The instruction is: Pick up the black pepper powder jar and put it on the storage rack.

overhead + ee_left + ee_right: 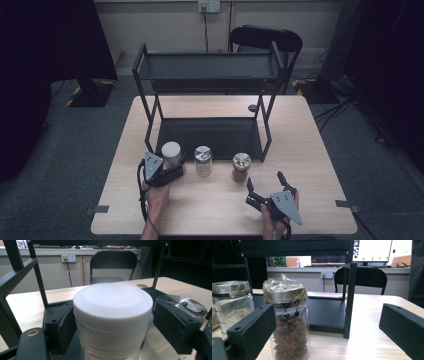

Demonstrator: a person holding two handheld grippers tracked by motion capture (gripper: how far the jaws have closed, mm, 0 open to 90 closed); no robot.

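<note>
A glass jar with a white lid (171, 152) stands at the front edge of the black rack's lower shelf (210, 137). My left gripper (172, 161) is shut on it, and in the left gripper view the jar (112, 312) sits between both black pads (60, 325), which press its sides. A second jar with a foil-covered lid (203, 160) stands to its right, followed by a jar of star anise (241, 167). My right gripper (265, 179) is held open near the table's front edge, short of the star anise jar (289, 322), with nothing between its jaws.
The two-tier black metal rack (207, 65) takes up the middle and back of the wooden table (300, 150); one of its posts (349, 300) rises ahead of my right gripper. A black chair (265, 37) stands behind the table. A small dark disc (252, 107) lies near the rack's back right leg.
</note>
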